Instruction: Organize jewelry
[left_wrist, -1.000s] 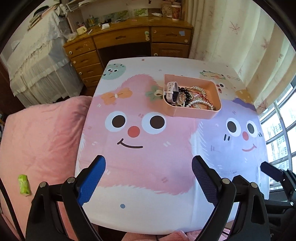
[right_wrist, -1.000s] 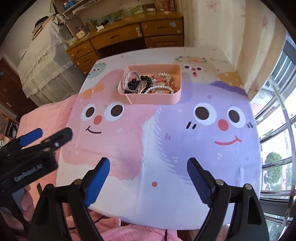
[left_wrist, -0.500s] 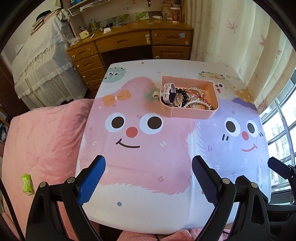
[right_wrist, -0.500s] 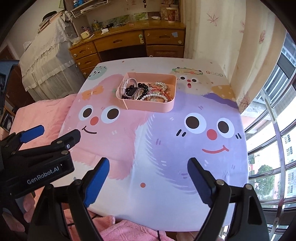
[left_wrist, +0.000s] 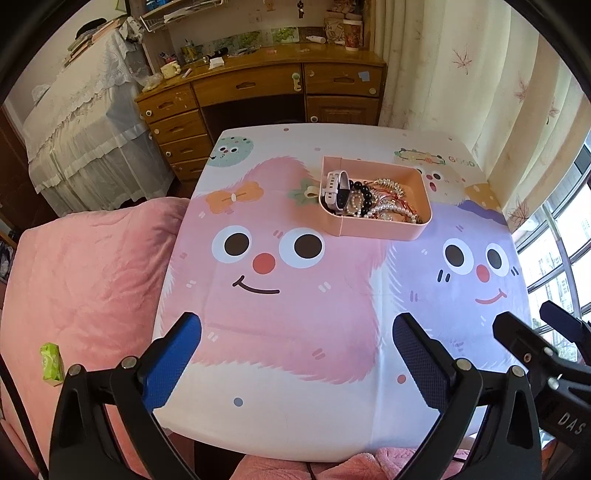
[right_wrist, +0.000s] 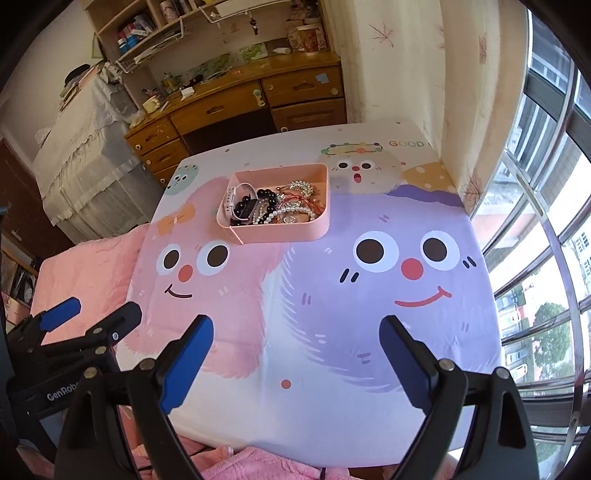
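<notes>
Both grippers hang over the near edge of the bench (left_wrist: 295, 424), and against the frames of a second ago each view takes in more of the room: the wooden desk (left_wrist: 258, 85) and the shelves above it show fuller, and the pink tray (left_wrist: 373, 230) sits a little further from the fingers. Its contents lie as they did.

On the left gripper (left_wrist: 295, 354) the jaws are opening, wide apart with nothing between them; the right gripper (right_wrist: 295, 354) is opening too, and only the printed cloth shows in its gap. The fingers (left_wrist: 173, 358) are black plastic arms with rivets, faced with blue ribbed pads.

Smooth and matt, the tablecloth (right_wrist: 369, 314) bears two fuzzy cartoon faces, one pink, one lilac. The tray is a shallow rounded rectangle of rigid plastic, with one corner cut off. Inside, a white-strapped watch (left_wrist: 334, 186) lies at the left end; beside it are black beads (left_wrist: 365, 197), strings of pearls (left_wrist: 391, 210) and red cord (too tangled to count the pieces). A quilted pink blanket (left_wrist: 81, 288) lies left of the bench.

All the jewelry lies in the tray on the far half of the bench, well ahead of both grippers and touched by neither: right of centre for the left gripper, left of centre for the right.
</notes>
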